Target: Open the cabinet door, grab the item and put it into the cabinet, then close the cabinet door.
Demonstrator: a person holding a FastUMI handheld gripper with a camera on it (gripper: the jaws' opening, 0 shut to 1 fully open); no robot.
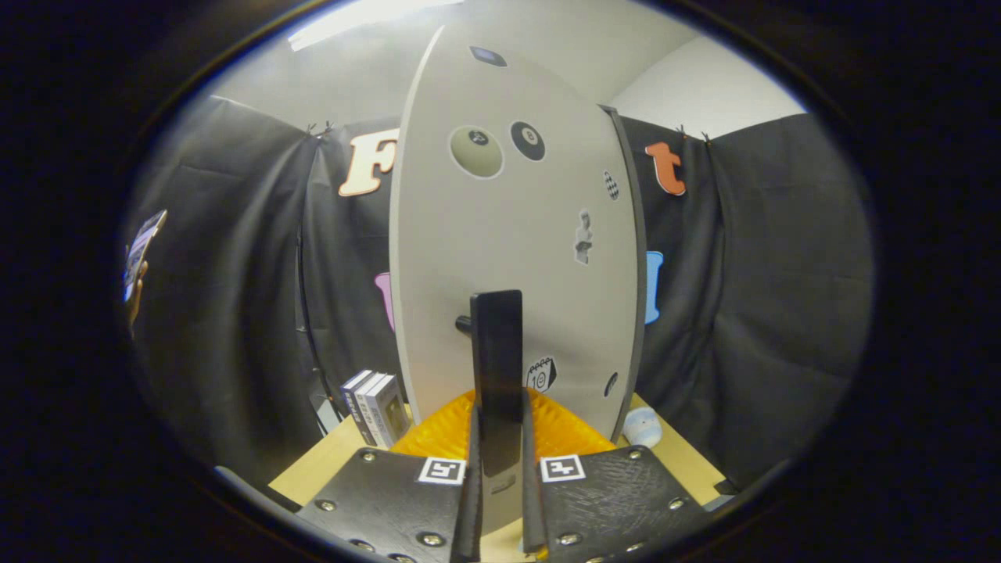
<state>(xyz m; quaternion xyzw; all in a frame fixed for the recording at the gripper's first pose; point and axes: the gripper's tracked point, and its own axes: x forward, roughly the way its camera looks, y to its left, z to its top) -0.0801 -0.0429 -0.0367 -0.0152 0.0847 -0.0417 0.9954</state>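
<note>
A white cabinet door (500, 234) with several stickers stands upright right in front of me. Its dark vertical handle (496, 352) sits on a short peg, and it runs down between my fingers. My gripper (499, 430) is shut on this handle, one finger pressing each side. The door's dark right edge (635, 274) shows its thickness. The cabinet body is hidden behind the door. A small white rounded object (643, 427) lies on the wooden table (688, 461), just right of the door's foot.
A few slim boxes (375, 408) stand upright on the table left of the door. Black cloth walls close in behind and on both sides. At the far left a person's hand holds up a phone (141, 254).
</note>
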